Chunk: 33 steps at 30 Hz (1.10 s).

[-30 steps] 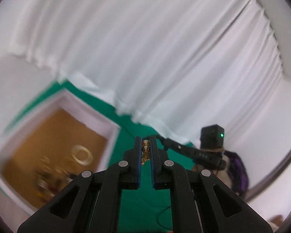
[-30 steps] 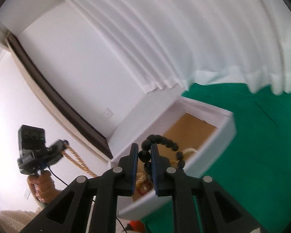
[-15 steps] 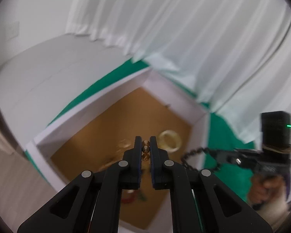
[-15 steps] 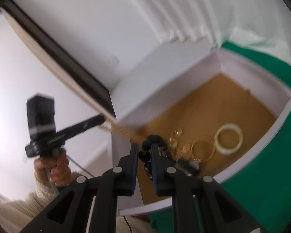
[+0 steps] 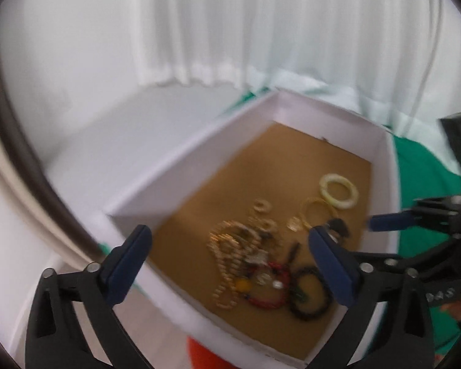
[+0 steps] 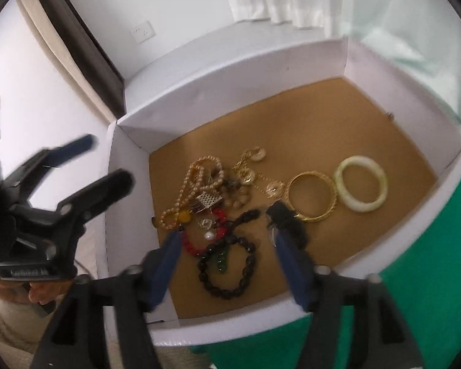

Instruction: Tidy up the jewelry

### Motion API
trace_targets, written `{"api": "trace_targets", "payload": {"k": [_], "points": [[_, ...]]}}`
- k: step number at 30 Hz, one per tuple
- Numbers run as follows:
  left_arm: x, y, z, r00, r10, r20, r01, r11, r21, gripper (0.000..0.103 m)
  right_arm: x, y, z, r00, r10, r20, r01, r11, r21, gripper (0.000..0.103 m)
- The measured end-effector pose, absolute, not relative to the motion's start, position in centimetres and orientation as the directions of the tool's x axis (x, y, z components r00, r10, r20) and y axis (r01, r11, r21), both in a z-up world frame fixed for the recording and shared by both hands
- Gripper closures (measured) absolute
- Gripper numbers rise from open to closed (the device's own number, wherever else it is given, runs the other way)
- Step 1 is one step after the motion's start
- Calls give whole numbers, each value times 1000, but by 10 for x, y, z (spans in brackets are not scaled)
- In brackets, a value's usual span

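Observation:
A white box (image 5: 181,156) (image 6: 230,70) with a brown floor holds a pile of jewelry: a gold beaded necklace (image 5: 227,255) (image 6: 196,181), a black bead bracelet (image 5: 307,295) (image 6: 227,267), a red bead strand (image 5: 270,286), a gold bangle (image 6: 312,196) and a pale jade bangle (image 5: 339,190) (image 6: 361,187). My left gripper (image 5: 230,261) hangs open and empty over the box. My right gripper (image 6: 227,246) is open and empty over the black bracelet. Each gripper also shows in the other's view: the right gripper (image 5: 393,218) and the left gripper (image 6: 86,166).
The box stands on a green cloth (image 5: 427,166) (image 6: 430,292). A white curtain (image 5: 261,24) hangs behind. A white floor or ledge (image 5: 123,141) lies left of the box, with a dark frame (image 6: 76,46) and a wall socket (image 6: 143,32) beyond.
Both grippers have opened over the box. The gold piece left my left gripper and the black bead bracelet left my right one; the bracelet now lies on the box floor.

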<state>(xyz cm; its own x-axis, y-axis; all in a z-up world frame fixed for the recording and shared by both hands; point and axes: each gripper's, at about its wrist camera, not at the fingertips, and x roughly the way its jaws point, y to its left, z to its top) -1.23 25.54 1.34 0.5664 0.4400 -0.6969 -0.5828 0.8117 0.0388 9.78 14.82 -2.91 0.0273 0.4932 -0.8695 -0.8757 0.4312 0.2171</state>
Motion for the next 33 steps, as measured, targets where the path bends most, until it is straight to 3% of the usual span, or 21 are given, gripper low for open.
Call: {"api": "trace_targets", "payload": {"k": [2, 10, 17, 33], "points": [[-18, 255, 18, 556, 458, -694, -626, 780, 13, 1, 95, 143, -20, 99, 490, -866, -880, 449, 154, 24], [-28, 271, 8, 452, 428, -783, -740, 670, -60, 1, 95, 132, -1, 258, 458, -851, -855, 518, 19, 23], [-32, 271, 9, 409, 448, -795, -755, 655, -19, 1, 89, 138, 8, 305, 456, -836, -851, 525, -24, 23], [-35, 268, 15, 436, 413, -800, -738, 673, -55, 1, 92, 147, 3, 332, 408, -851, -826, 562, -52, 23]]}}
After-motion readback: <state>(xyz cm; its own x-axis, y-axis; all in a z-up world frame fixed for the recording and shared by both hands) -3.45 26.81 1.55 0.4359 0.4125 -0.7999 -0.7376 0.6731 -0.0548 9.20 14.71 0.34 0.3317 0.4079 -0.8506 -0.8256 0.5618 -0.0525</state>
